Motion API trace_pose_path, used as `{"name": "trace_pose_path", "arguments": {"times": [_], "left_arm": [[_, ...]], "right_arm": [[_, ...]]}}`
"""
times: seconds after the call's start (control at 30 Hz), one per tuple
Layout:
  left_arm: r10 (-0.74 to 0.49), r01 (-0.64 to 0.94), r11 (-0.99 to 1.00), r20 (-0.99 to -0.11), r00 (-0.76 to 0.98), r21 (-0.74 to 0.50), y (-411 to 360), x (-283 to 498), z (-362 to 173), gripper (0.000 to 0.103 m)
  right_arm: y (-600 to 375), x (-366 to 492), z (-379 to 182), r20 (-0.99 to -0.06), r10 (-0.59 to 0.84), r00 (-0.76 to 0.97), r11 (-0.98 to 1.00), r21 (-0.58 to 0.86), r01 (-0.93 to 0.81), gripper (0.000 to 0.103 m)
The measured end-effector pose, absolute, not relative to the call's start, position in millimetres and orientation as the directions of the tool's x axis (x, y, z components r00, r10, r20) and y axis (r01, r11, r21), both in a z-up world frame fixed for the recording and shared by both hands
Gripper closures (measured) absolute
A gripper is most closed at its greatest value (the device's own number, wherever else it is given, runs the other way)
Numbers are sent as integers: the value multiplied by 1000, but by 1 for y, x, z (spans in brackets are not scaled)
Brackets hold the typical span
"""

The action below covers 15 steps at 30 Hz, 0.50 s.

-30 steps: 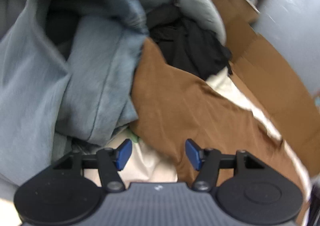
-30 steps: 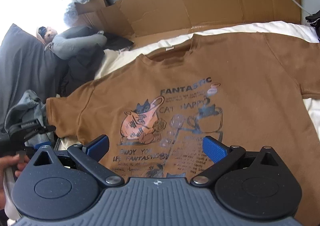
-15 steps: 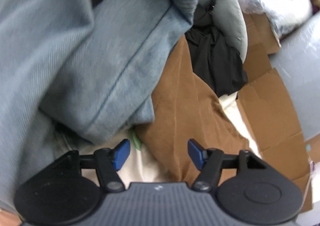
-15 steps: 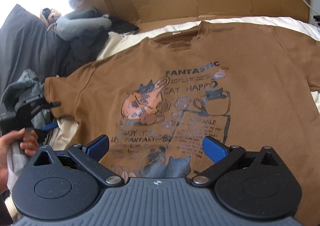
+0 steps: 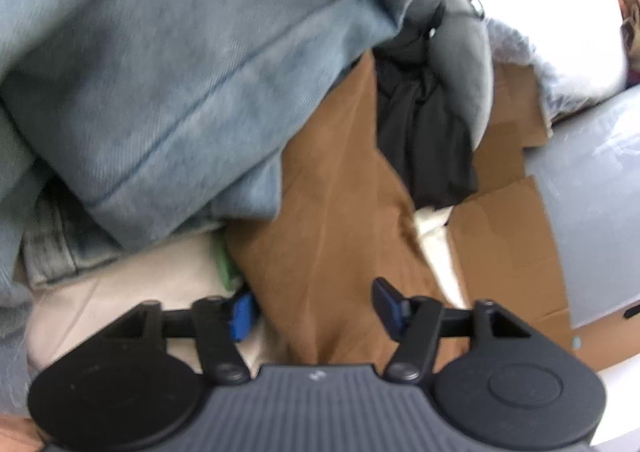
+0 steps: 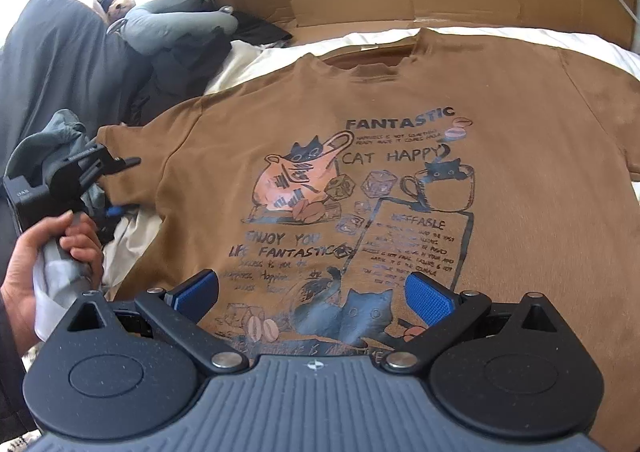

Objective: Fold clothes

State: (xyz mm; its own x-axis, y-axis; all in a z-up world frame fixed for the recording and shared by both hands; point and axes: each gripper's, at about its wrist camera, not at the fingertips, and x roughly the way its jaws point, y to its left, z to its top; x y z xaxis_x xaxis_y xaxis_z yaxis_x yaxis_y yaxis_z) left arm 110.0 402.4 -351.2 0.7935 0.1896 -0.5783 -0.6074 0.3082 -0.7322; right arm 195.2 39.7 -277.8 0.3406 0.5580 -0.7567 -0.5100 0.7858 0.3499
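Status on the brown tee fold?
Done: tee lies flat, print up, on the bed. In hand: left gripper at the sleeve edge, jaws just closing, sleeve between them, not yet gripped; right gripper open over the hem. Left: every fold.

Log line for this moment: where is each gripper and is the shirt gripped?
left gripper: jaws just closing around sleeve edge, no grip seen | right gripper: open over hem | brown shirt: flat, print up, unfolded

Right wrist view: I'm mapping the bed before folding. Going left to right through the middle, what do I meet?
Hand gripping the left gripper → cream sheet → brown T-shirt.
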Motion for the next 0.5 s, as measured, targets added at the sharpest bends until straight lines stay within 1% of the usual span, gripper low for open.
{"name": "trace_pose_path", "arguments": {"times": [0.1,0.17,0.27,0.37,0.43,0.5], "left_arm": [[209,-582,366,-545,812,-726,405,108,-334,49],[207,-569,408,-535,819,-714,406,108,-323,52],[240,-580,449,-534,811,-680,406,104,-311,55],[285,-603,504,-541,792,-618,404,106,-303,58],[343,-635,553,-547,763,-539,398,110,-296,58],[365,-640,603,-548,753,-477,393,115,-290,58]], "right_arm": [[43,193,-278,-754,560,342,784,348,-514,1],[43,191,-279,-755,561,341,783,349,-515,1],[43,190,-281,-761,555,337,784,344,-516,1],[42,190,-282,-763,550,340,788,340,-513,1],[41,192,-283,-762,549,344,791,342,-506,1],[41,193,-283,-761,551,343,792,349,-501,1]]}}
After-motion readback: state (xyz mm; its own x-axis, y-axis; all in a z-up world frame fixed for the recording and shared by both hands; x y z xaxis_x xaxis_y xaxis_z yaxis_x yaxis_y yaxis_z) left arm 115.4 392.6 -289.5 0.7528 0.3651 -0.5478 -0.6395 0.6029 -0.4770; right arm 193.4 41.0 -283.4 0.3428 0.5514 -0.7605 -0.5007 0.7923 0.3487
